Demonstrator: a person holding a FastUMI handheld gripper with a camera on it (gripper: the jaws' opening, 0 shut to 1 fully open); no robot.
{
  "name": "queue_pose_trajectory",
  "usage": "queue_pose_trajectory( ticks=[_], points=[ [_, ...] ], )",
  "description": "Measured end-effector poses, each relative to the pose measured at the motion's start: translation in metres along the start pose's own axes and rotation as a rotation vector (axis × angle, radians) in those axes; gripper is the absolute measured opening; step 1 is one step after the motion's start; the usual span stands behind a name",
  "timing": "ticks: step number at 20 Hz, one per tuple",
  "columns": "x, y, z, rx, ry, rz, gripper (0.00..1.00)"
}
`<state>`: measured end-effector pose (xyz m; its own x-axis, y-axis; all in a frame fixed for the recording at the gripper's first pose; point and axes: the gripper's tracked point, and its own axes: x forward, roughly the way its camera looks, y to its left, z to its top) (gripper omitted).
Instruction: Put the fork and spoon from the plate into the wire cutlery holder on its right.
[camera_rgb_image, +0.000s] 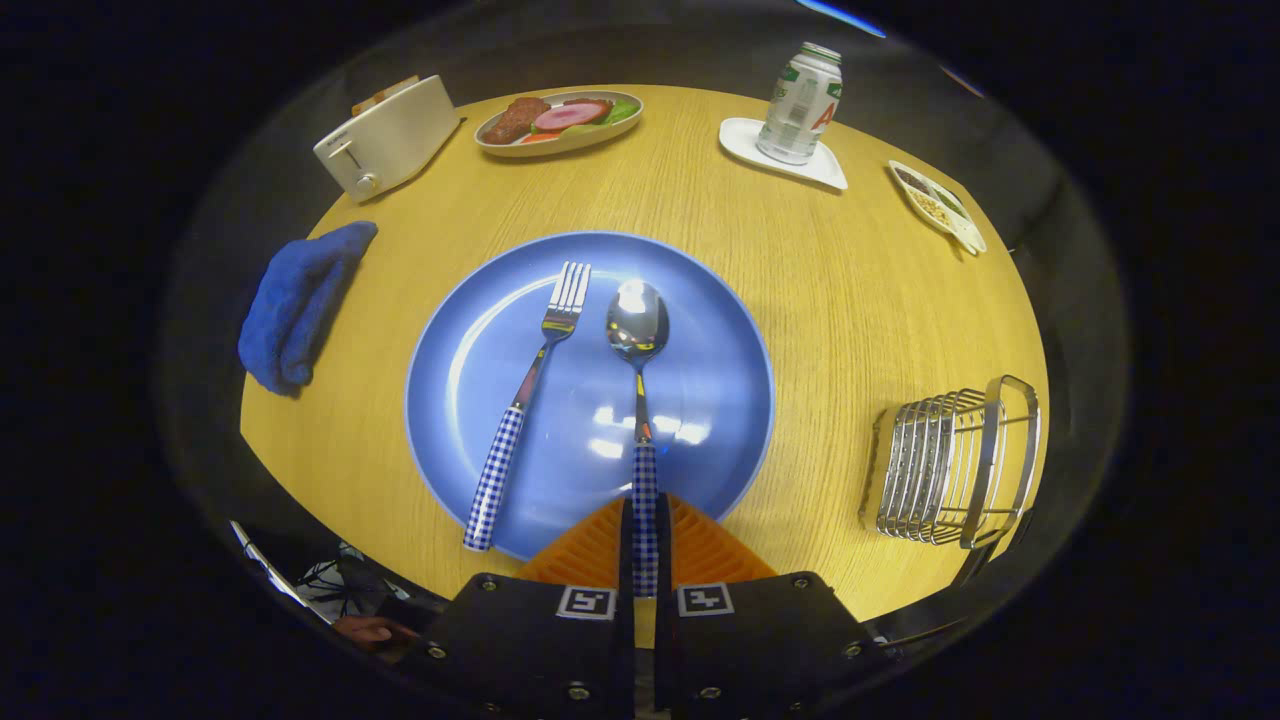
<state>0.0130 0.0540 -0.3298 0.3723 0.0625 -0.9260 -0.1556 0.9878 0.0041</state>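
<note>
A blue plate (690, 330) lies in the middle of the round wooden table. On it rest a fork (530, 385) and a spoon (640, 395), both with blue-and-white checked handles, fork to the left. My gripper (646, 525) is shut on the spoon's handle, which runs between the two orange fingers (700, 545) at the plate's near rim. The spoon's bowl still lies on the plate, pointing away from me. The wire cutlery holder (955, 465) stands on the table to the right of the plate, beside my fingers.
A blue cloth (300, 300) lies left of the plate. Beyond it stand a white toaster (390, 135), a dish of food (558, 120), a can (800, 90) on a white coaster, and a small snack dish (938, 205). A hand (365, 628) shows below the table edge.
</note>
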Motion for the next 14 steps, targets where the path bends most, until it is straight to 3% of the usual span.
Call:
queue_pose_trajectory(
  ticks=[5,10,14],
  points=[
    [-0.023,-0.008,-0.007,-0.063,0.022,0.042,0.08],
    [-0.084,-0.042,-0.024,-0.138,0.09,0.097,0.08],
    [-0.146,-0.105,-0.043,-0.137,0.174,0.098,0.08]
  ],
)
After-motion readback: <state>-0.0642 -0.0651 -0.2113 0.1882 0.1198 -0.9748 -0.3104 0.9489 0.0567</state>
